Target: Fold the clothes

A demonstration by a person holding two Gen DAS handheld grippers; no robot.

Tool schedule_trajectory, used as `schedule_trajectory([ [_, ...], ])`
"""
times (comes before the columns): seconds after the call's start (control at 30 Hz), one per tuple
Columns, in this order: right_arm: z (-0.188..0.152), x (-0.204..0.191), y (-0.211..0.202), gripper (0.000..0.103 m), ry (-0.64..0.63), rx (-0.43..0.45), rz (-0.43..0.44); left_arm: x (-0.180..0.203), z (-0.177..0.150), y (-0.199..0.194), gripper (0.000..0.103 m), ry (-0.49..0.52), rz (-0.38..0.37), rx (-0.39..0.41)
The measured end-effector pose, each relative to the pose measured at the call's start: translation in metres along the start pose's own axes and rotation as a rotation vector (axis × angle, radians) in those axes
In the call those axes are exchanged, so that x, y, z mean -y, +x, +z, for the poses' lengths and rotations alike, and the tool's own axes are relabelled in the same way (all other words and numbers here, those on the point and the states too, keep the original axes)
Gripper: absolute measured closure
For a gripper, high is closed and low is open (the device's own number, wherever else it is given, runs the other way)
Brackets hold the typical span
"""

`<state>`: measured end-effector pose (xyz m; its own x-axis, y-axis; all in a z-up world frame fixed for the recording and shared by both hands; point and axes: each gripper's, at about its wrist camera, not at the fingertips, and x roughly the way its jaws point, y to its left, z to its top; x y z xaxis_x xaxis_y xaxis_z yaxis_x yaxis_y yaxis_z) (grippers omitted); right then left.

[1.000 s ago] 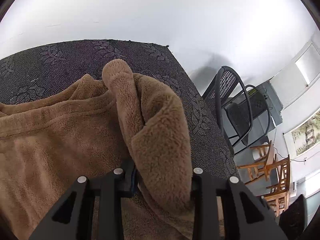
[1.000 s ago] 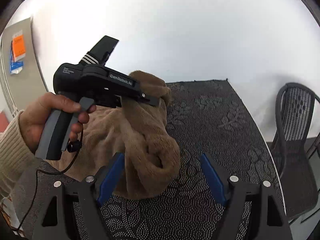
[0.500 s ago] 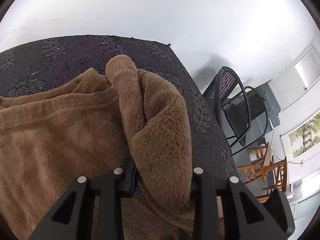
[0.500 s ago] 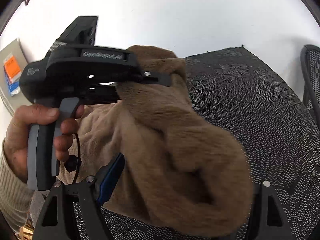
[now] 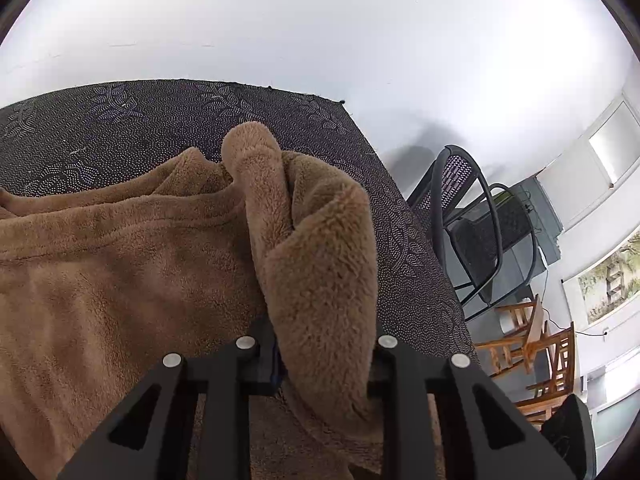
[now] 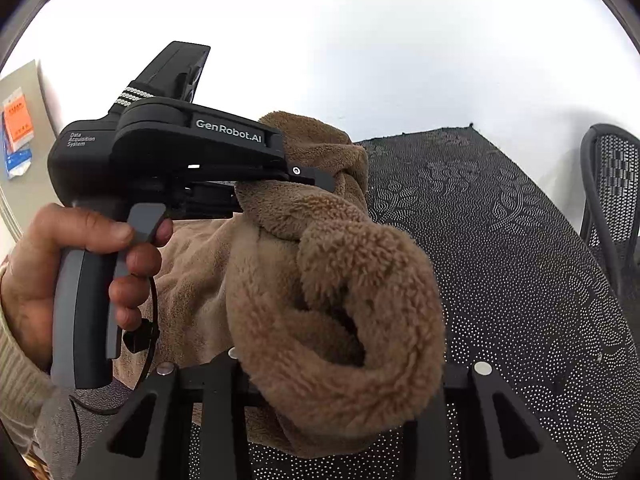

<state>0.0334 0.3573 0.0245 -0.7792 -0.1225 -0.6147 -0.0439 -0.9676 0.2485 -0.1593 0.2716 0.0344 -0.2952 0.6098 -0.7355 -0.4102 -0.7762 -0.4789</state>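
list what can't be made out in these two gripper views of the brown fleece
- Left wrist view: the left gripper pads, buried under the brown fleece garment.
- Right wrist view: the right gripper pads, closing, covered by a fleece bundle.
- Both views: what kind of garment it is; its left part is cut off by the frame edge.
- Right wrist view: the orange label text, too small.

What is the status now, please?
Left gripper shut on brown fleece garment. Right gripper closing around its bunched end. Nothing in the way.
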Motion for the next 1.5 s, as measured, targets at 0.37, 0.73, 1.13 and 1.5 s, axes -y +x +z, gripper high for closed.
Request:
schedule_trajectory([
  [0.37,0.002,-0.028,-0.015,0.066,-0.083,0.057,-0.034,-0.010,0.001,-0.025,0.076,-0.025,-0.040,0.048],
  [0.73,0.005,-0.049,-0.021,0.066,-0.122,0.093,-0.048,-0.022,0.001,-0.043,0.076,-0.042,-0.053,0.082],
  [1.13,0.014,-0.064,-0.033,0.067,-0.118,0.144,-0.031,-0.027,0.012,-0.067,0.076,-0.052,-0.094,0.132],
  [1.5,0.029,-0.131,-0.046,0.067,-0.202,0.209,-0.019,-0.069,0.015,-0.125,0.076,-0.064,-0.162,0.216],
])
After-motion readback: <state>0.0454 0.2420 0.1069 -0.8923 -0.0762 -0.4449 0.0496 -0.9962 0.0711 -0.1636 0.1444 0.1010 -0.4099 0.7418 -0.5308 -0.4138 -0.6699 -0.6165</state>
